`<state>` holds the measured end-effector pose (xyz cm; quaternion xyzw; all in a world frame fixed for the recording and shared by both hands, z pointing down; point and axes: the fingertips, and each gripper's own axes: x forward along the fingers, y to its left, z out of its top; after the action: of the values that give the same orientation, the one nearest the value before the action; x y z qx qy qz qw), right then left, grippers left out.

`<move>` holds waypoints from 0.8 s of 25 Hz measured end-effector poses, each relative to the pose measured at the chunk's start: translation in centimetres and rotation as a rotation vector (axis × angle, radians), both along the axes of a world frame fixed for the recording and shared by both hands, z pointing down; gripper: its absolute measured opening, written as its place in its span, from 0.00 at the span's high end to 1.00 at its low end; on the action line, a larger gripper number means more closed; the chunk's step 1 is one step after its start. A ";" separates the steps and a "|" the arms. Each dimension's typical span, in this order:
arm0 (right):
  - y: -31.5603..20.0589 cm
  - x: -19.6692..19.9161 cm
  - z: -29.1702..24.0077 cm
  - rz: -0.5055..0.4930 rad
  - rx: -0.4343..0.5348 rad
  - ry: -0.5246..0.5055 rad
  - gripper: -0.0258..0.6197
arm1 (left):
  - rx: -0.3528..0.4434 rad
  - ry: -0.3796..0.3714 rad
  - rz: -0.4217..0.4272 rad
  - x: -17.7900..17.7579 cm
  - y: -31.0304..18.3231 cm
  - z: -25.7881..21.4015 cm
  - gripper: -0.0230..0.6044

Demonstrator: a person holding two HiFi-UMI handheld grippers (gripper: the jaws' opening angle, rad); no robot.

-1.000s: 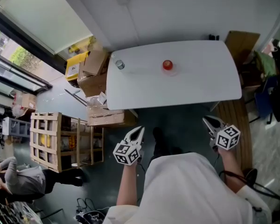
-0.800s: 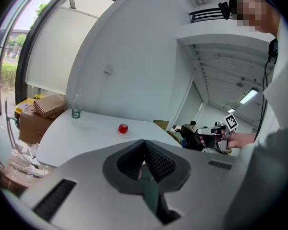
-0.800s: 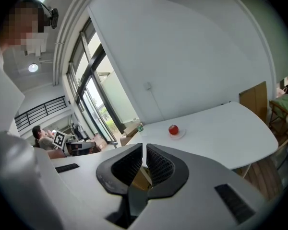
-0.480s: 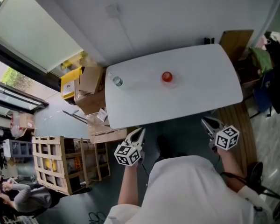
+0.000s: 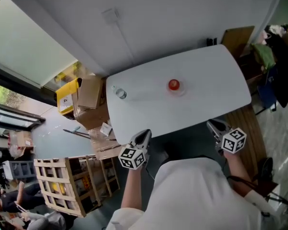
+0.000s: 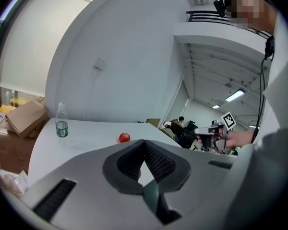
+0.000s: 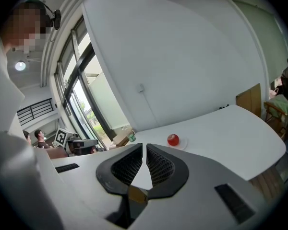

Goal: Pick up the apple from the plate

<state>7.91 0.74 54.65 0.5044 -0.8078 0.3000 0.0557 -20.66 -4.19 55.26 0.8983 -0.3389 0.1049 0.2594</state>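
Presently left hand-held gripper [image 5: 143, 135] and right hand-held gripper [image 5: 212, 125] are clenched, empty, well short of the apple [image 5: 173, 84] on its plate [image 7: 183, 145]. Next: open one, straddle apple, close gently.

A small, round red apple [image 5: 173, 84] sits upright on a pale, flat plate [image 5: 179, 90], near the middle of the white surface [image 5: 211, 87], somewhat toward its far edge.

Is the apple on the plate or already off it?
On it: the right gripper view shows the red apple resting on the white plate on the table.
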 end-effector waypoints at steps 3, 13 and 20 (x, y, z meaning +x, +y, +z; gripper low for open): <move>-1.0 -0.6 0.1 0.027 -0.003 0.005 0.89 | 0.001 -0.002 0.033 -0.4 -1.4 0.2 0.96; -2.0 -2.5 0.7 0.069 -0.024 0.003 0.89 | -0.028 0.023 0.090 -0.4 -3.2 1.1 0.96; -2.4 -2.4 1.0 0.054 -0.030 -0.006 0.89 | -0.033 0.039 0.103 1.0 -3.2 1.3 0.96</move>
<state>5.52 -1.69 55.69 0.5243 -0.7894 0.3151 0.0528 -19.68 -7.41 56.59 0.9120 -0.2853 0.1059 0.2749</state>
